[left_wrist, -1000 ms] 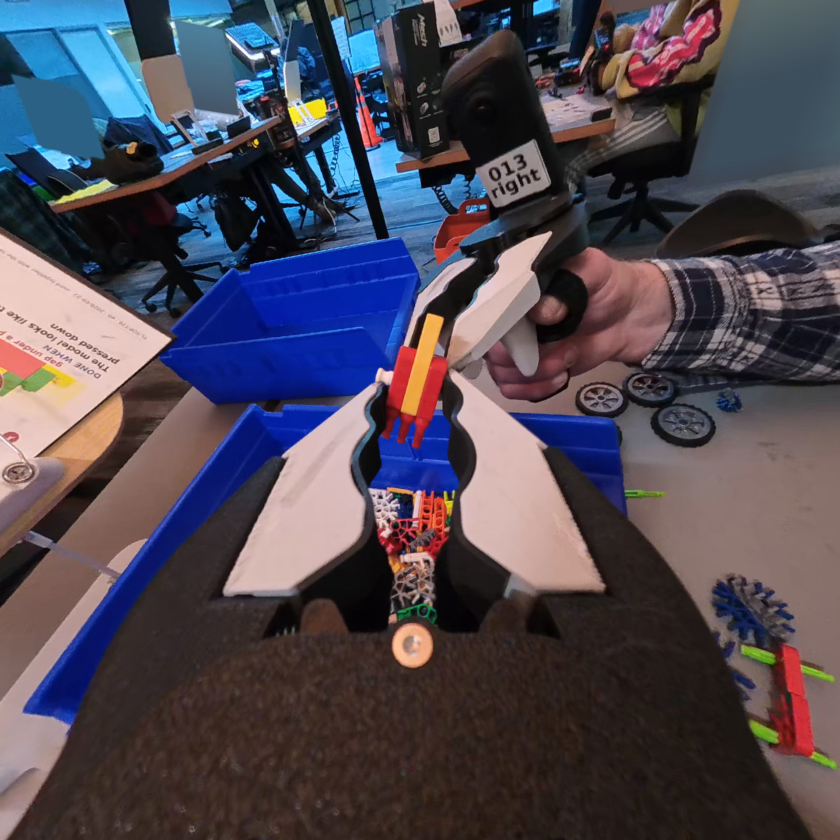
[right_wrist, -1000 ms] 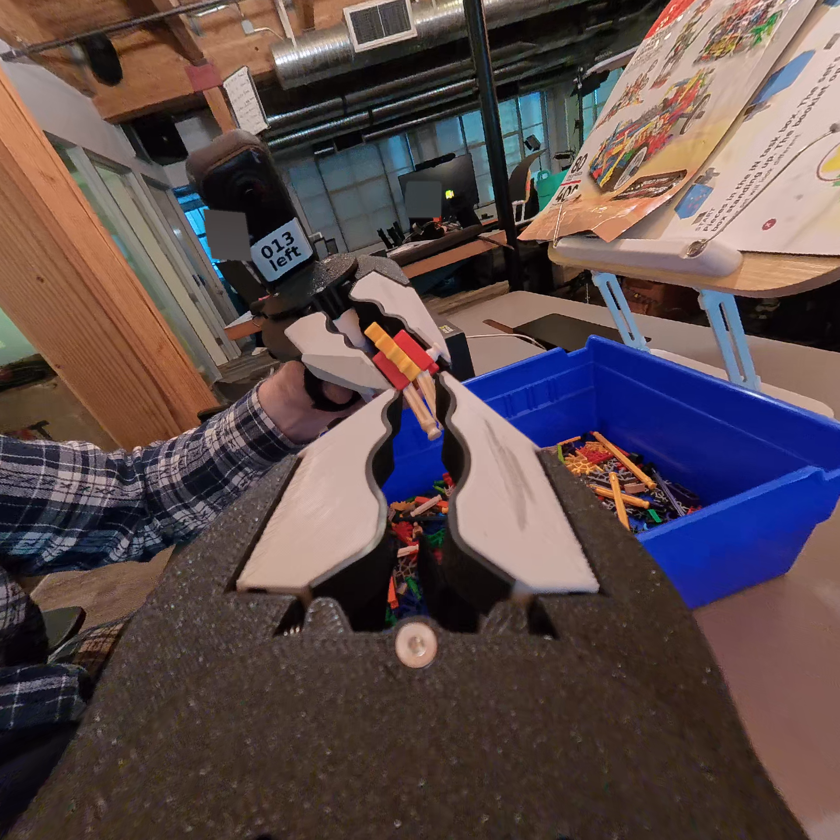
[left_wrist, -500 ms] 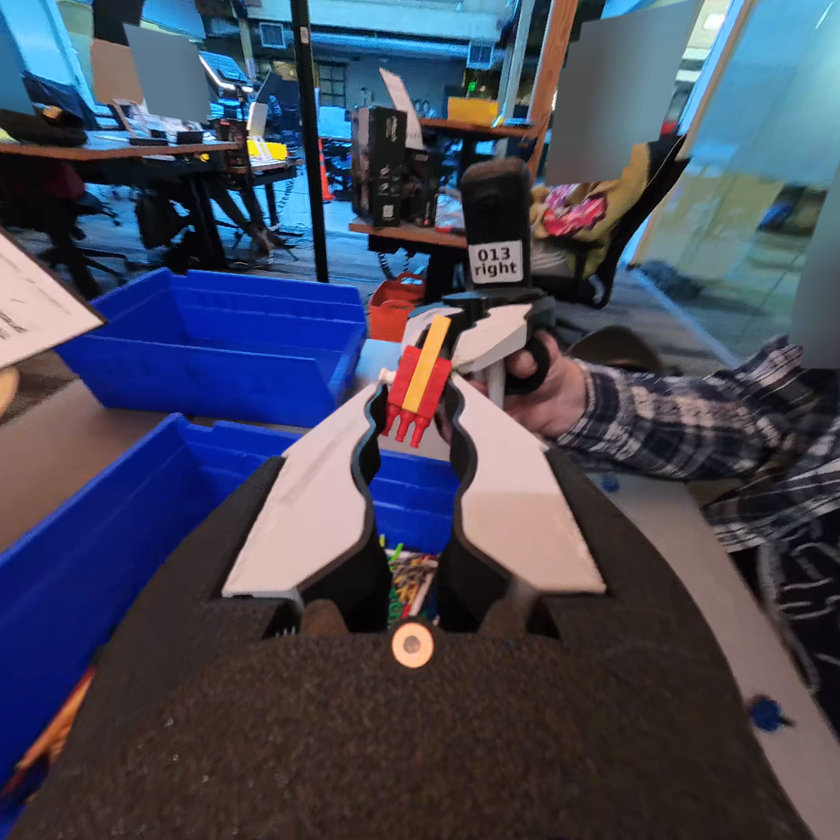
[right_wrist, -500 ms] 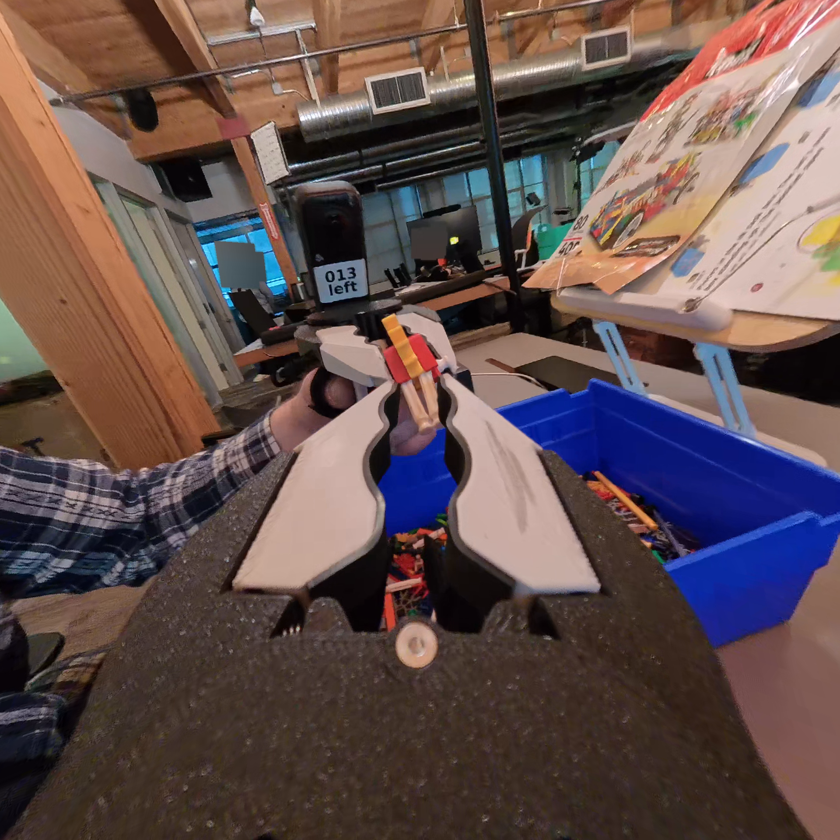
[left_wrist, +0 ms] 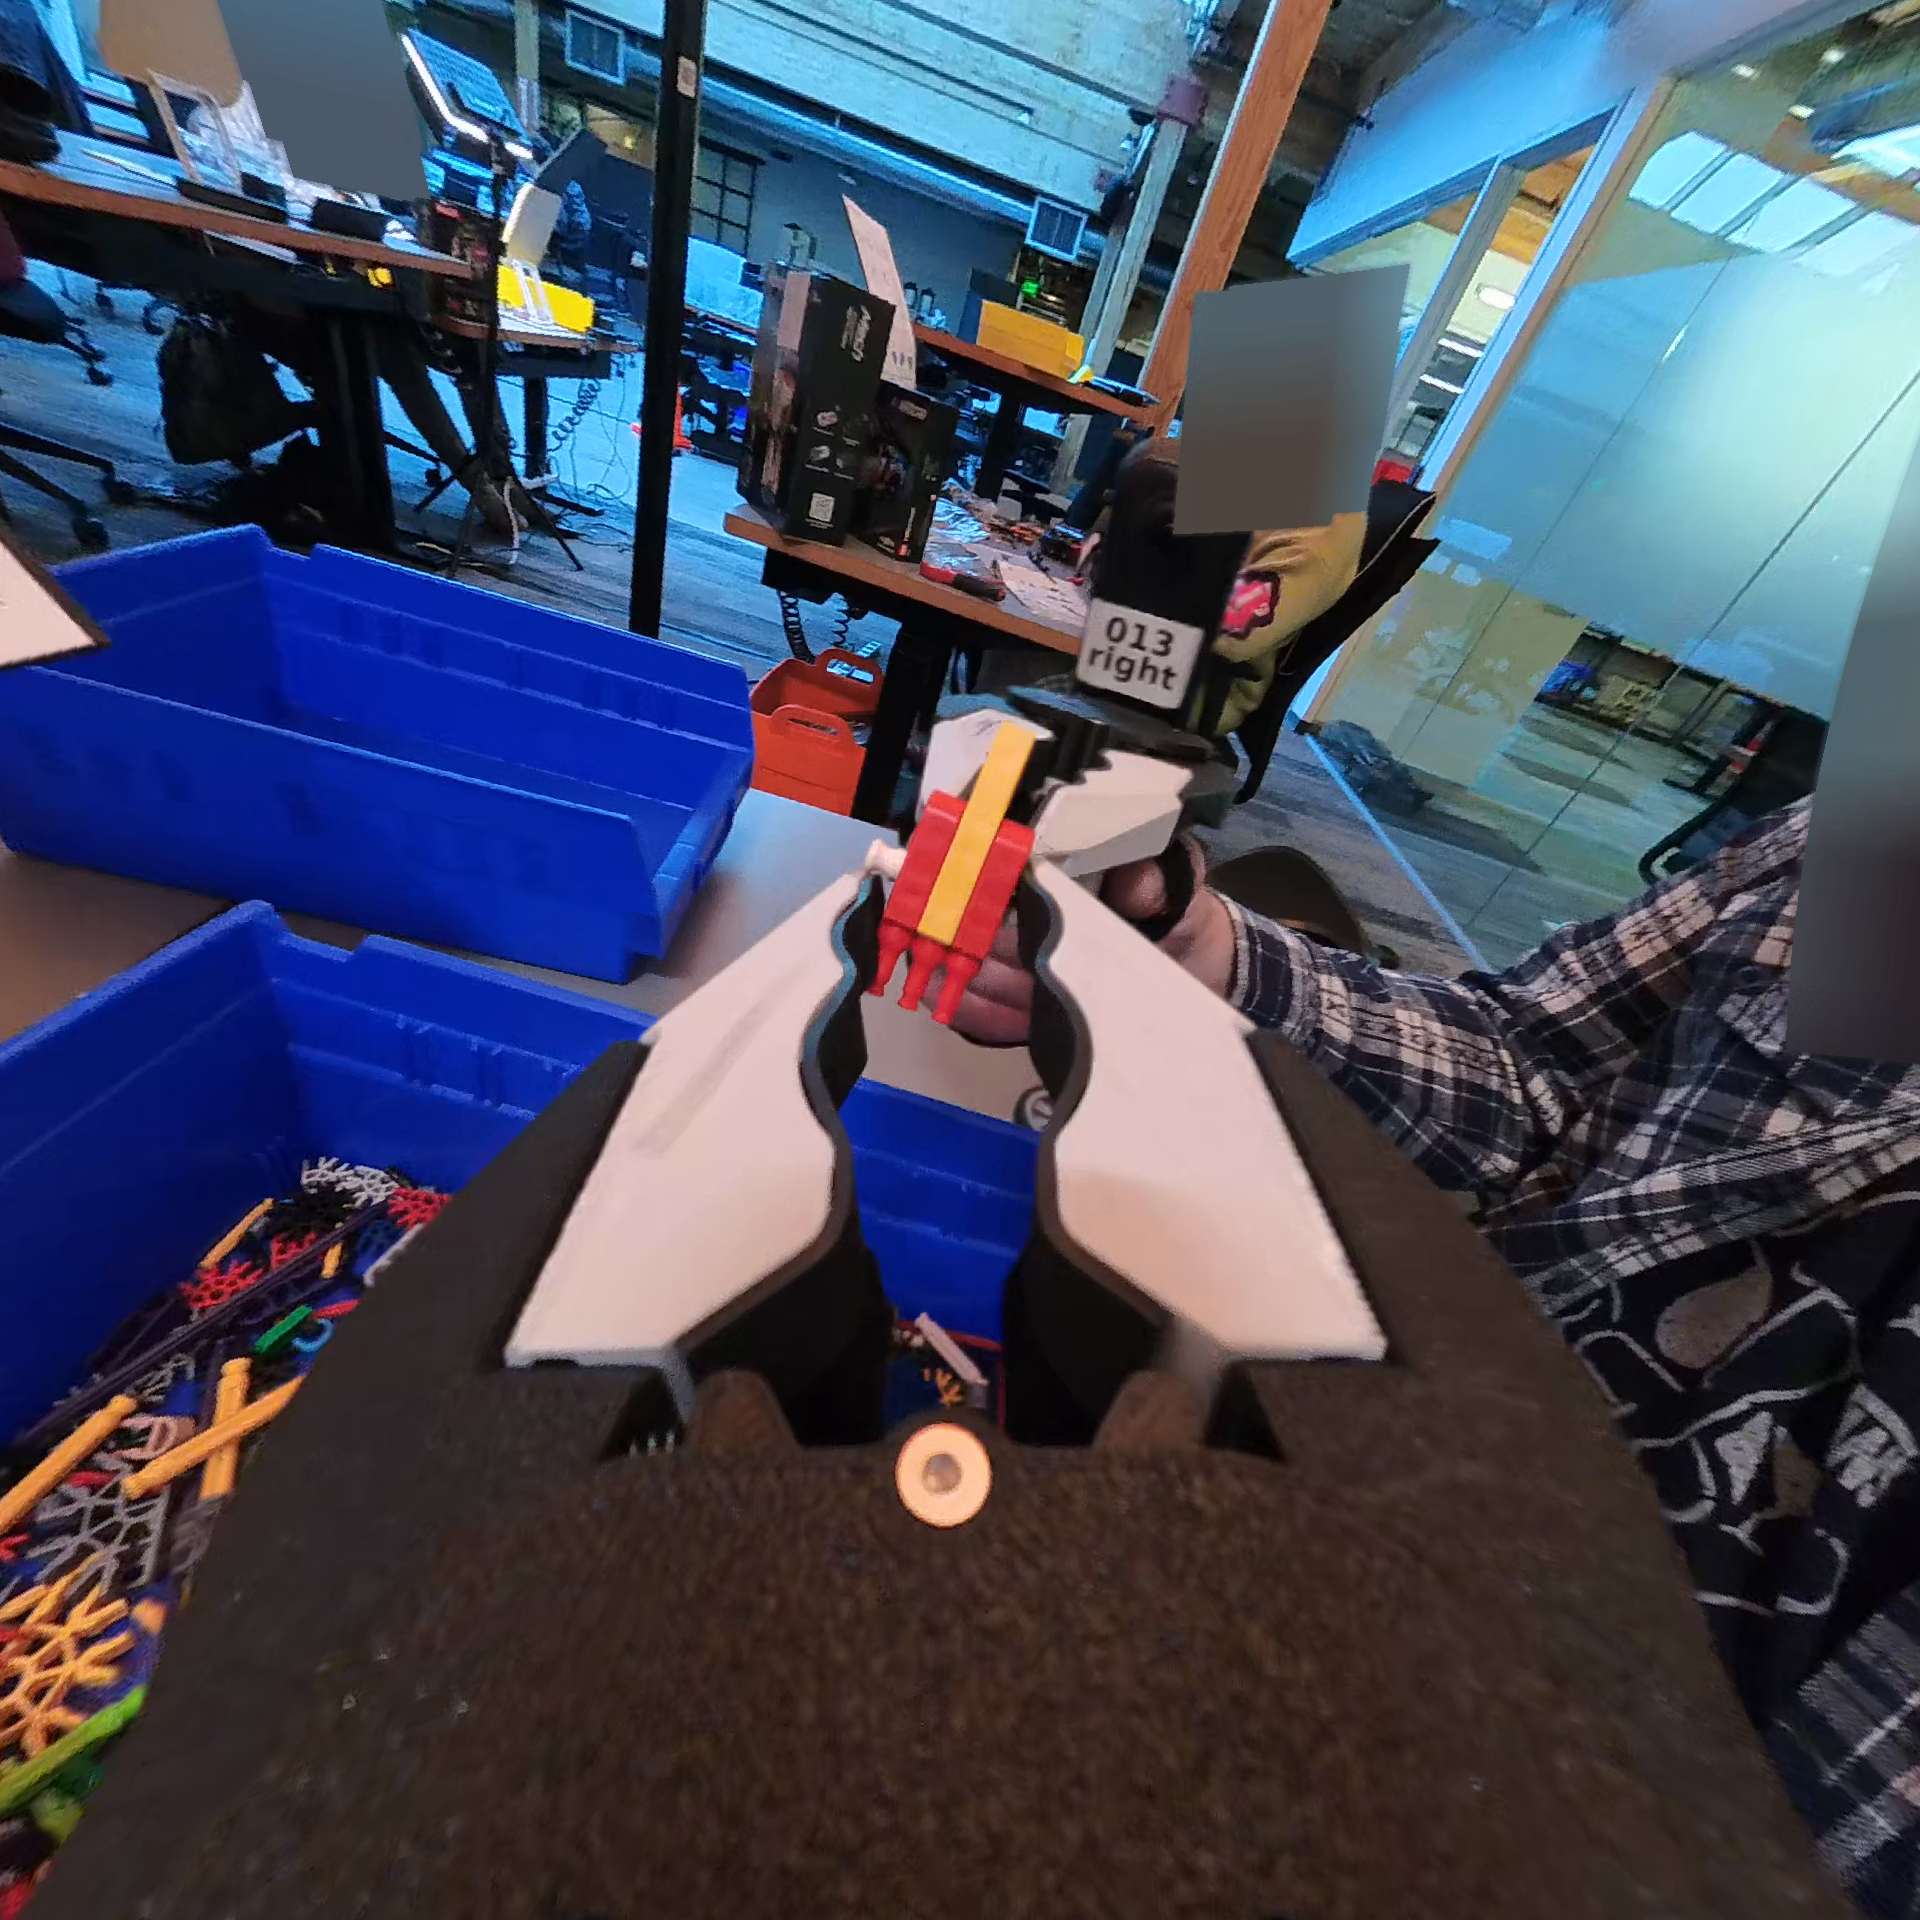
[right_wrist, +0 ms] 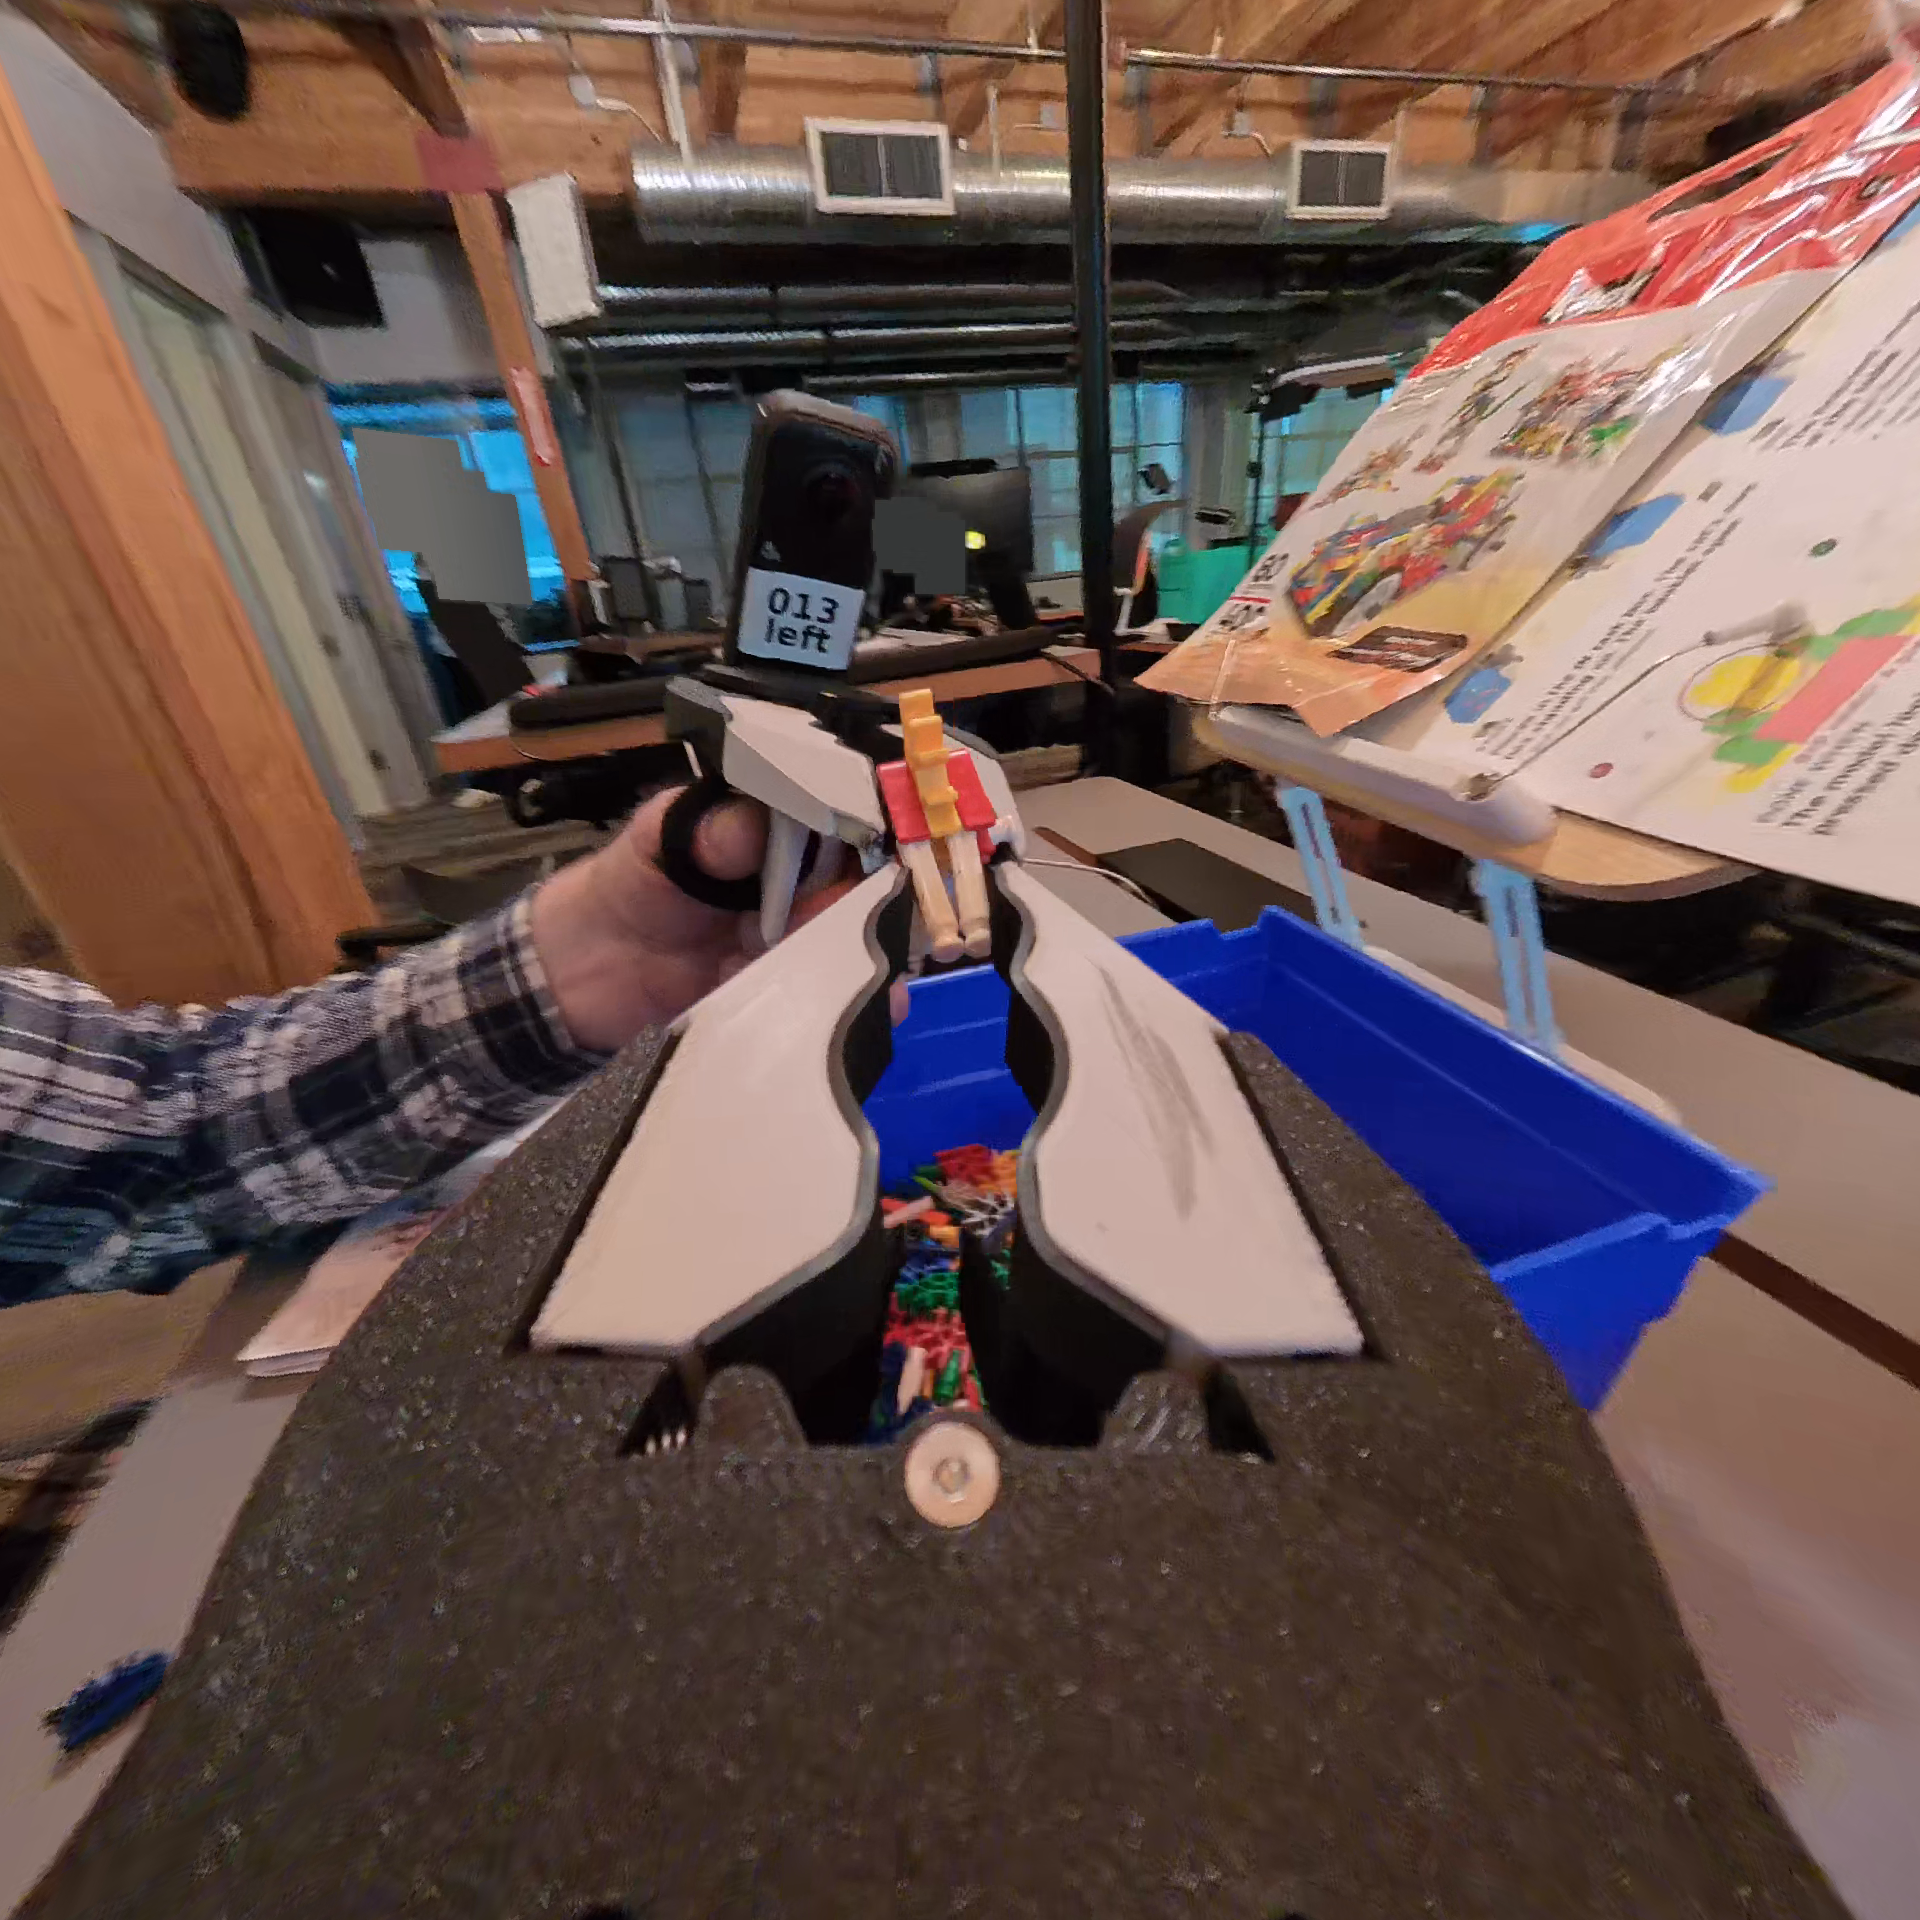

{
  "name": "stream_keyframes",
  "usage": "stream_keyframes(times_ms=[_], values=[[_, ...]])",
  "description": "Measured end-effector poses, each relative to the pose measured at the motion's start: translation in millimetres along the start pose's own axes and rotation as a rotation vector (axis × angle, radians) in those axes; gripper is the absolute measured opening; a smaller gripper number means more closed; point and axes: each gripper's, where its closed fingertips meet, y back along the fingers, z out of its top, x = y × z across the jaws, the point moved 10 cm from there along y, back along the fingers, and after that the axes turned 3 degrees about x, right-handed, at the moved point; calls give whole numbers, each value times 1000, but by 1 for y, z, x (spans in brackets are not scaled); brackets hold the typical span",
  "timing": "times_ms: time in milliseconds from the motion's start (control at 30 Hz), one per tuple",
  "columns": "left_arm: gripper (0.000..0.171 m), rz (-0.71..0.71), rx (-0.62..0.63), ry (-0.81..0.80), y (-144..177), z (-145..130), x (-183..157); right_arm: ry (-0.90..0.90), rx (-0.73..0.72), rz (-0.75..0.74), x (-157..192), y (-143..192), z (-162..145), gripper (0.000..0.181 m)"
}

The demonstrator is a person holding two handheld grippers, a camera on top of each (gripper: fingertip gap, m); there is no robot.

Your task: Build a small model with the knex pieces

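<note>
Left tongs (left_wrist: pixel 951 935) clenched on a small brick assembly (left_wrist: pixel 956 873), gripping its red sides. Right tongs (right_wrist: pixel 951 914) face them, clenched on the same assembly's pale rod end. The assembly is in the air over the far rim of the near blue bin (left_wrist: pixel 156 1091), clear of the desk (left_wrist: pixel 774 862).

Counts:
- Assembly: one yellow strip, two red blocks, three red pegs, two pale rods.
- Blue bins: two. The near one is full of loose pieces, and the far bin (left_wrist: pixel 416 831) sits toward the desk's far edge.
</note>
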Motion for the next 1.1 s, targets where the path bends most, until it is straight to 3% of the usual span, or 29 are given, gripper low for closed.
stream_keyframes(times_ms=[167, 400, 467, 600, 900, 1100], values=[[23, -172, -27, -7, 1, 0, -10, -21, -72, 164, 8, 4, 4, 12], [23, -237, -20, -113, 3, 4, -25, -31, -121, 303, 18, 6, 8, 14], [23, -223, -47, -130, 6, 7, -26, -42, -113, 288, 17, 5, 8, 23], [23, -196, -30, -153, 10, 9, -26, -46, -111, 271, 14, 5, 6, 25], [23, -212, -48, -149, 12, 9, -25, -100, -181, 291, 9, 11, 9, 20], [23, -204, -24, -149, 8, 7, -25, -60, -137, 263, 11, 7, 7, 19]])
